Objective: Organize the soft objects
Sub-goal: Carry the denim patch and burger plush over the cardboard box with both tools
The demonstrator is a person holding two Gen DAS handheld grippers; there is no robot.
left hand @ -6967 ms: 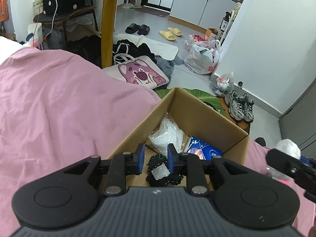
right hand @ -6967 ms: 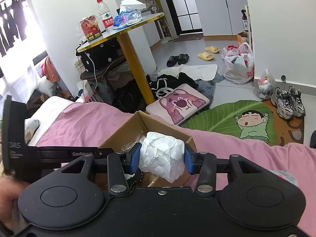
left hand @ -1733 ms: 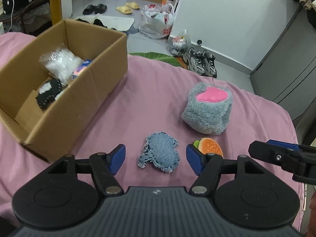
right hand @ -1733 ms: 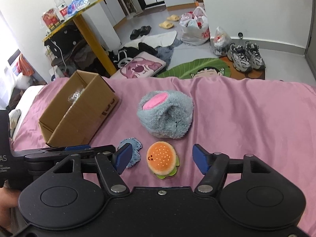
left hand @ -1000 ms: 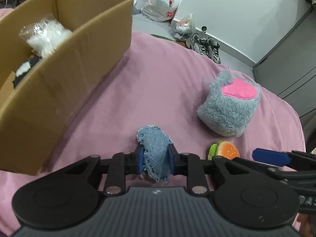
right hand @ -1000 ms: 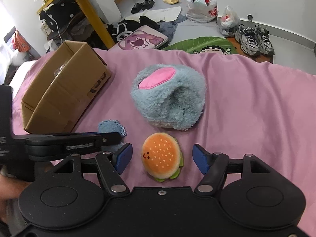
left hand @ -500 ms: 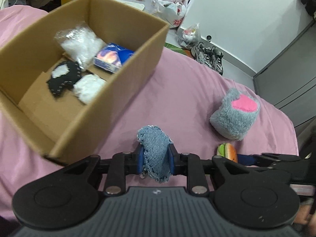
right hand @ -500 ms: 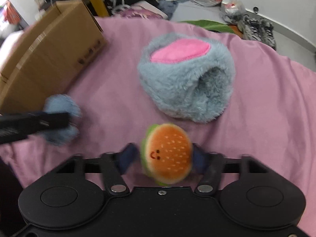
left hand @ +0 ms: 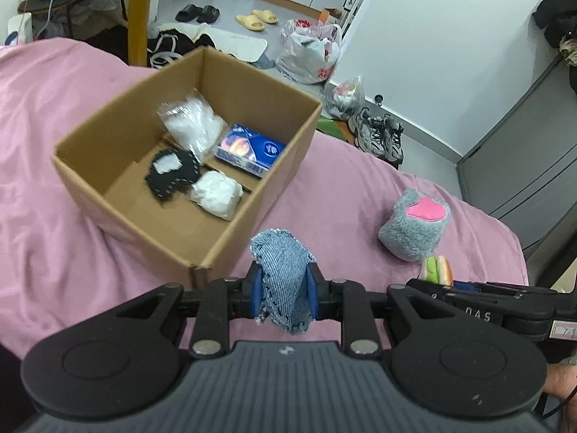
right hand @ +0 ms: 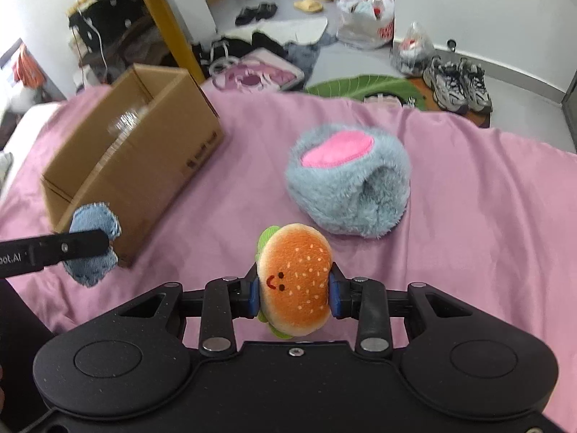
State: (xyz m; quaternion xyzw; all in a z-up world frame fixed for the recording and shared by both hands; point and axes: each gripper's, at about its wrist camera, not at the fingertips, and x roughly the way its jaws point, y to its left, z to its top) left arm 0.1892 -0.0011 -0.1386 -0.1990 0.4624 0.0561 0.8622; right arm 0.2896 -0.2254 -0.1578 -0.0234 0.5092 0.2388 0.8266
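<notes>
My left gripper (left hand: 284,294) is shut on a blue denim heart pad (left hand: 283,274), held above the pink bedspread near the front corner of the open cardboard box (left hand: 119,209). Inside the box lie a clear bag of white stuffing (left hand: 191,122), a blue tissue pack (left hand: 249,149), a black fabric piece (left hand: 173,173) and a white wad (left hand: 216,193). My right gripper (right hand: 294,294) is shut on a plush hamburger (right hand: 295,281), lifted off the bed. A grey fluffy plush with a pink heart (right hand: 348,178) rests on the bedspread beyond it. The denim pad (right hand: 93,249) also shows at the left of the right wrist view.
The pink bedspread (right hand: 468,216) covers the bed. Beyond its far edge the floor holds sneakers (right hand: 458,83), plastic bags (right hand: 364,18), slippers and a green mat. A yellow table leg (left hand: 139,11) stands behind the box. A grey cabinet (left hand: 533,166) is at right.
Both grippers have risen from the bed with their loads. The left one has carried the denim pad nearer the box, and the box interior shows more fully. The right one has closed fully on the hamburger.
</notes>
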